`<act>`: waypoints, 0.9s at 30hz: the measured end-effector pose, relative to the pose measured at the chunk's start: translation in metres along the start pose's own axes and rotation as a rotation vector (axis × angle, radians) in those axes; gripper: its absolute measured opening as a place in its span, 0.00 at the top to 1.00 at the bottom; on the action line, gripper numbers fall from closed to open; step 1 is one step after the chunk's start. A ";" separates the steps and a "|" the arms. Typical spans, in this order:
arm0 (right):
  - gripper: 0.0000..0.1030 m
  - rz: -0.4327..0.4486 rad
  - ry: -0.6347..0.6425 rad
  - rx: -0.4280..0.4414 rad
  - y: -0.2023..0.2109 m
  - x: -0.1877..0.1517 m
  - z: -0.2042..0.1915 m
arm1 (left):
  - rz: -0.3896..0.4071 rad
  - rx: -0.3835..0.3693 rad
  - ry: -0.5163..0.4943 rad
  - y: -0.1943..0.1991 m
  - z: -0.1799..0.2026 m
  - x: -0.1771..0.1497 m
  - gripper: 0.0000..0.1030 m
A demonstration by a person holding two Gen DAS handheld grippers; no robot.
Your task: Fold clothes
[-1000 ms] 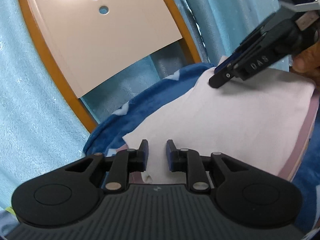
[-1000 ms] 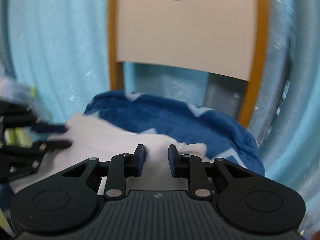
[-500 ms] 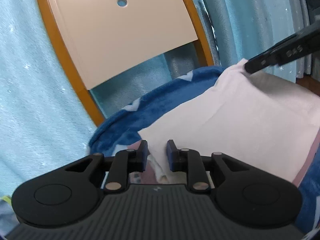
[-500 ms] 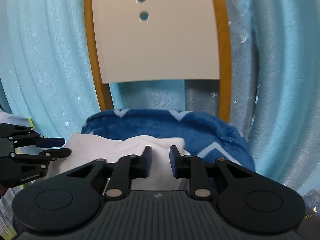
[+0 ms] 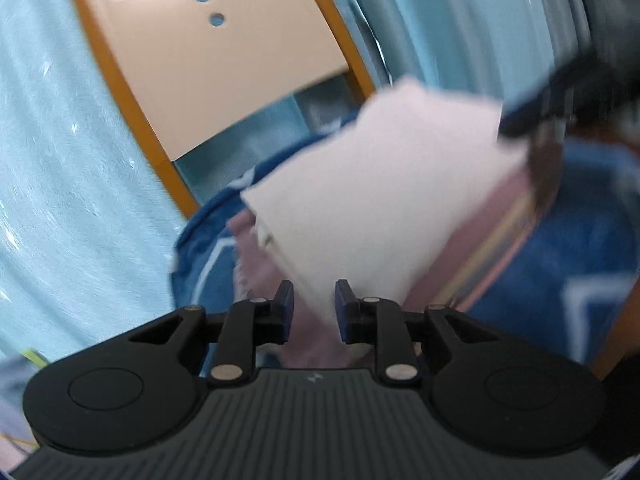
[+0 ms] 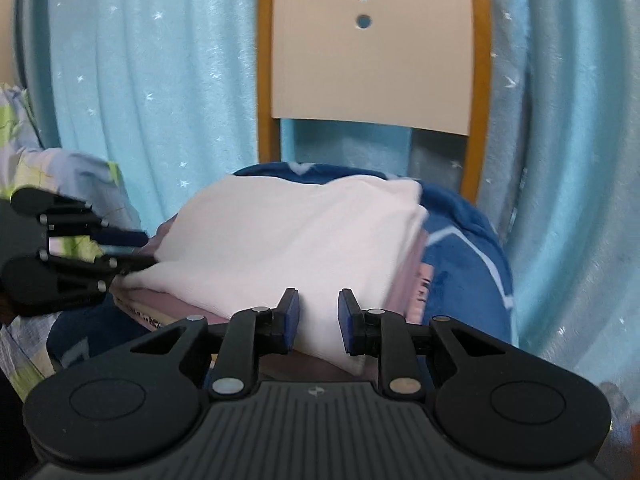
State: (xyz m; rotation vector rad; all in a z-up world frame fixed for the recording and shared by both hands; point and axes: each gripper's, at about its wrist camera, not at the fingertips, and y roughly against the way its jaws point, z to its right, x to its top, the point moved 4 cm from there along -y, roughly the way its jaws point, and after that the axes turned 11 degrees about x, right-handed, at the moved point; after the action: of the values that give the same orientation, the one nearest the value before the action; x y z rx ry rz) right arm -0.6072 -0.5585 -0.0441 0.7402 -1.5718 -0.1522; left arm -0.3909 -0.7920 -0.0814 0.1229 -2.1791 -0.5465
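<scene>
Lifted since before, white cloth [image 6: 288, 236] overhangs blue blanket [image 6: 464, 256] before chair [image 6: 376, 64].

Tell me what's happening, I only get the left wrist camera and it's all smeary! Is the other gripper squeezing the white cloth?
Observer: The right wrist view is sharp. The right gripper has its fingers apart. The folded white cloth shows in the gap and doesn't look pinched.
Operator: And mine?
Observer: From there your left gripper is seen side-on. Its fingers are apart and the lower one is touching the cloth's corner.
Operator: What's behind my gripper?
Observer: A crumpled lilac-and-green patterned fabric, which your view doesn't show clearly.
</scene>
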 end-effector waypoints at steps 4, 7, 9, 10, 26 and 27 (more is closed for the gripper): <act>0.76 -0.003 -0.010 -0.012 0.009 -0.011 -0.002 | -0.010 0.013 0.114 0.012 -0.014 0.000 0.81; 0.75 0.007 -0.035 -0.022 0.010 -0.014 -0.002 | 0.022 -0.010 0.155 0.027 -0.010 0.009 0.80; 0.73 0.022 -0.045 -0.020 0.011 -0.010 -0.007 | 0.045 -0.034 0.169 0.030 -0.003 0.016 0.80; 0.73 0.025 -0.048 -0.017 0.010 -0.008 -0.010 | 0.045 -0.053 0.181 0.030 0.002 0.019 0.79; 0.56 0.024 -0.134 -0.031 0.019 -0.019 -0.023 | -0.060 -0.034 0.239 0.021 0.015 0.013 0.68; 0.56 0.026 -0.143 -0.033 0.022 -0.021 -0.024 | -0.060 -0.030 0.247 0.023 0.014 0.013 0.65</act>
State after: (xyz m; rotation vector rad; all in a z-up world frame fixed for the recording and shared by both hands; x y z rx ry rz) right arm -0.5938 -0.5222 -0.0464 0.6956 -1.7103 -0.2157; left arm -0.4079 -0.7702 -0.0699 0.2283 -1.9317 -0.5665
